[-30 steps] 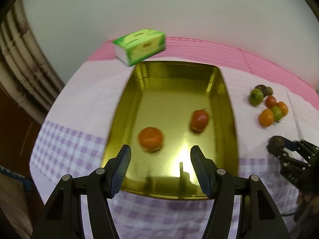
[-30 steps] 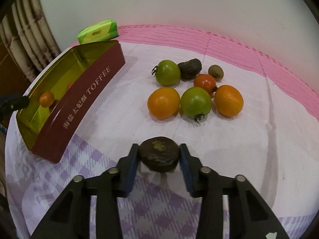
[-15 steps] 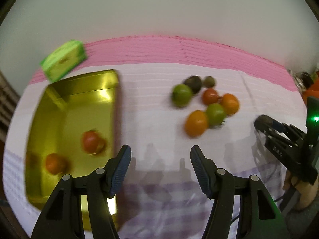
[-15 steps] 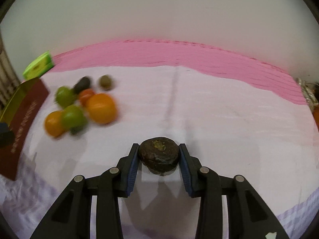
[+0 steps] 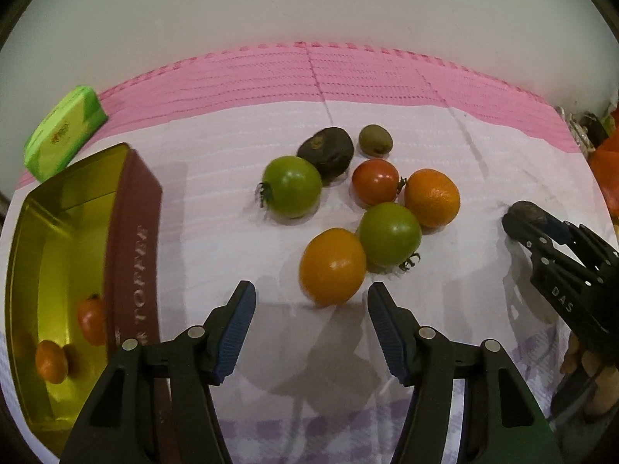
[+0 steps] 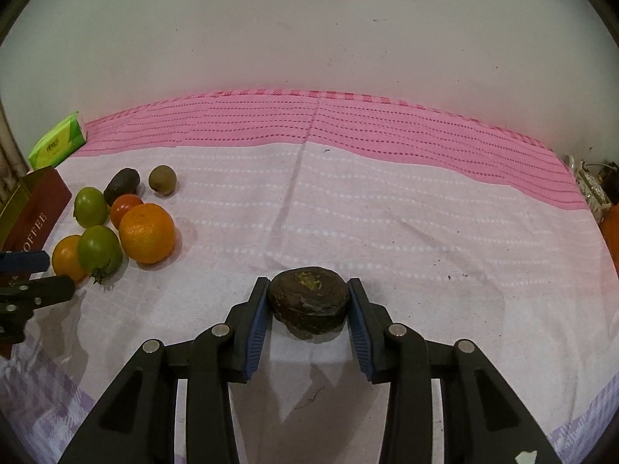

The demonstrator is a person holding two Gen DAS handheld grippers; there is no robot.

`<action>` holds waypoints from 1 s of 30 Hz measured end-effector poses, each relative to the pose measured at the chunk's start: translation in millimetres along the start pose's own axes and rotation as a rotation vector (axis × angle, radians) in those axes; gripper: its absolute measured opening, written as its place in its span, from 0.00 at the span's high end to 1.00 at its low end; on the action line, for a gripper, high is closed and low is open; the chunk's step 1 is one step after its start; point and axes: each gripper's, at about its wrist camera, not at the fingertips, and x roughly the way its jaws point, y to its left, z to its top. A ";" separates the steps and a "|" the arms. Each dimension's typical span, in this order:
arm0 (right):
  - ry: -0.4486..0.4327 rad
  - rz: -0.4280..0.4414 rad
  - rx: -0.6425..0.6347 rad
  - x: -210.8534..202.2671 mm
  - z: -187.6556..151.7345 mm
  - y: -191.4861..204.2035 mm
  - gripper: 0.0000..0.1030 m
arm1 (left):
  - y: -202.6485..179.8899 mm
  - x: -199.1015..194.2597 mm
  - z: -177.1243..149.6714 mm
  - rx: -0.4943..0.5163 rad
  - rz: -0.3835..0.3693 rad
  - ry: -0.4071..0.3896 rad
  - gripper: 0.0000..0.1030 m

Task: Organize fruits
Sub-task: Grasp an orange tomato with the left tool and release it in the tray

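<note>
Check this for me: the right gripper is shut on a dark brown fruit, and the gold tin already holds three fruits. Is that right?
Not quite. The gold tin holds two fruits, an orange one and a red one, as the left wrist view shows. The right gripper is indeed shut on the dark brown fruit.

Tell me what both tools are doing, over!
Left tool open, empty, jaws just closing, above round orange fruit. Right tool shut on dark brown wrinkled fruit. Nothing in the way.

Toffee tin point(image 5: 133, 255) cut off left, lettering partly hidden
</note>
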 end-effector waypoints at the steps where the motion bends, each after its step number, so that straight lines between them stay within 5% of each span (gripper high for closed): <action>1: 0.000 0.000 0.000 0.3 -0.2 -0.1 0.65 | -1.6 3.5 1.9 0.004 0.000 0.002 0.43; 4: -0.001 0.001 0.000 0.4 -3.0 -3.8 0.65 | -3.0 9.9 7.7 0.000 0.001 0.004 0.52; 6: -0.001 0.001 0.001 0.6 -3.2 -3.5 0.64 | -3.8 11.3 10.3 0.011 -0.003 -0.002 0.68; 21: -0.004 -0.002 -0.001 3.0 -5.5 -3.3 0.64 | 34.4 -51.3 -23.2 -0.059 0.028 -0.051 0.69; 30: -0.004 -0.002 -0.002 3.2 -5.5 -3.2 0.64 | 102.6 -83.5 -52.0 -0.172 0.139 -0.072 0.69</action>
